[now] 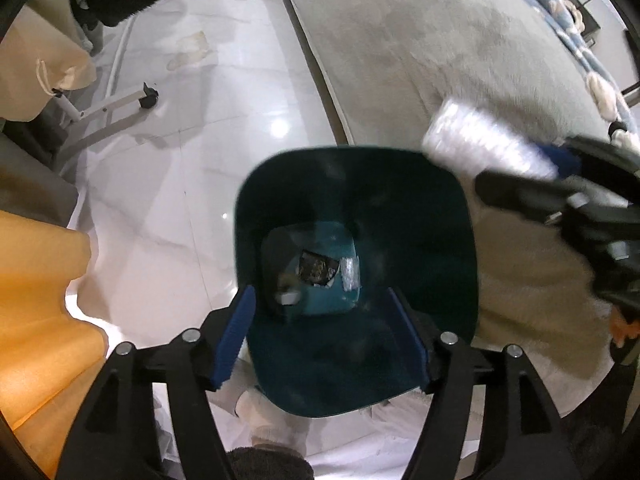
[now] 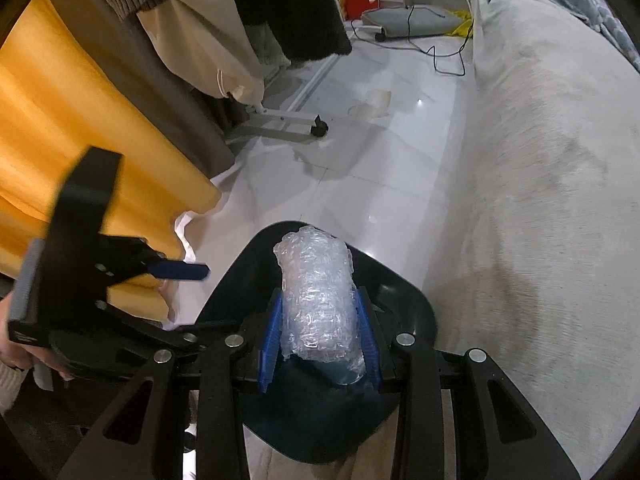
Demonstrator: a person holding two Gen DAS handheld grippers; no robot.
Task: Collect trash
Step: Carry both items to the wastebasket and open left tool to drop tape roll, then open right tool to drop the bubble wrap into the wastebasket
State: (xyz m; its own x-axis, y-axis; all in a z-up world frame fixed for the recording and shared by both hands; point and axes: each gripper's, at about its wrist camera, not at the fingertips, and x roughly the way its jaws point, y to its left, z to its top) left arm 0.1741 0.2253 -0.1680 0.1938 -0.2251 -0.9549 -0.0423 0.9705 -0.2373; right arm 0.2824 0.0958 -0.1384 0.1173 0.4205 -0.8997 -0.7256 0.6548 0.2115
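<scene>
Seeing grey bed (image 2: 540,160) right, orange curtain (image 2: 60,120) left, teal bin (image 1: 440,240) on floor below me; right gripper (image 2: 320,332) clamps bubble wrap (image 2: 316,296) over bin, left gripper (image 1: 324,340) agape, empty, pointing down.

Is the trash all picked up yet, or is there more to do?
Some is done: a dark wrapper and a small clear wad already lie at the bottom of the teal bin. The left gripper is open and empty above the bin. In hand now: the right gripper squeezes a roll of bubble wrap over the bin's rim. That still has to drop in.
</scene>
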